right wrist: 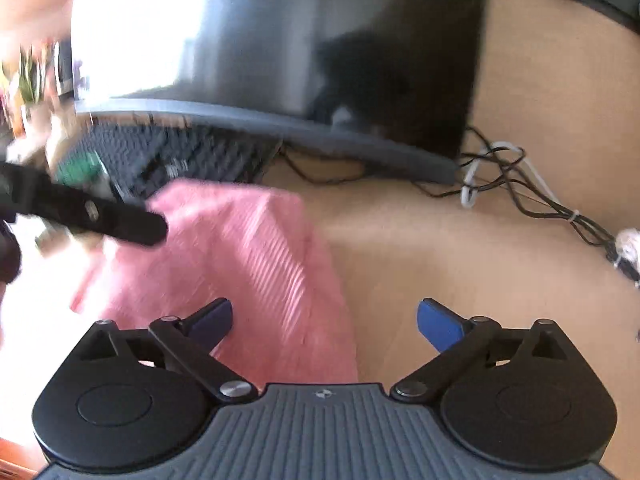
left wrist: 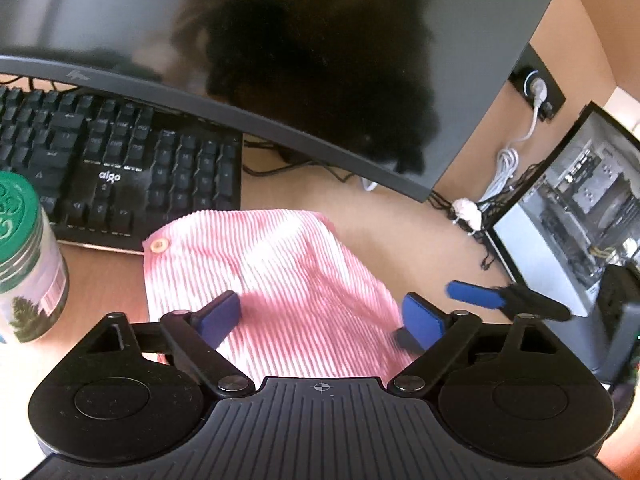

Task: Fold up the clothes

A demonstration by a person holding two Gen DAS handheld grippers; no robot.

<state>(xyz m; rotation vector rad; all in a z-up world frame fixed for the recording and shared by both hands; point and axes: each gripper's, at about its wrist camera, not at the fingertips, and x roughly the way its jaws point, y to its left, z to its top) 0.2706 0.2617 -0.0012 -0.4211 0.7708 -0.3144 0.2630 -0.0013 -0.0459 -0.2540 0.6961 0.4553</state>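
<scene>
Left wrist view: a pink-and-white striped garment (left wrist: 280, 280) is lying mostly flat on a tan wooden worktop (left wrist: 420, 236), just in front of a black keyboard (left wrist: 112, 160) and a large dark monitor (left wrist: 320, 60). The left gripper (left wrist: 322, 318) is hovering over the cloth's near edge w/ its blue fingers (left wrist: 424, 320) spread wide, nothing between them being pinched. The right gripper (right wrist: 324, 320) is hanging at the cloth's right border, fingers also wide apart & empty; in the left view one of its blue fingers is showing just beside the cloth's right edge. A small round button (left wrist: 160, 245) is sitting at the cloth's far-left corner, near the keyboard. A jar w/ a green lid (left wrist: 24, 256) is standing to the left, apart from the cloth. Judging by the compact shape, a fold looks already laid & both grippers are between grasps. Next move prob. calls for lowering onto an edge or corner, closing on one layer only, then carrying it across. Long axis seems to be running from near-left/centre toward the far side, tilting slightly; right wrist view is blurred, so exact edges there are hard to tell.
</scene>
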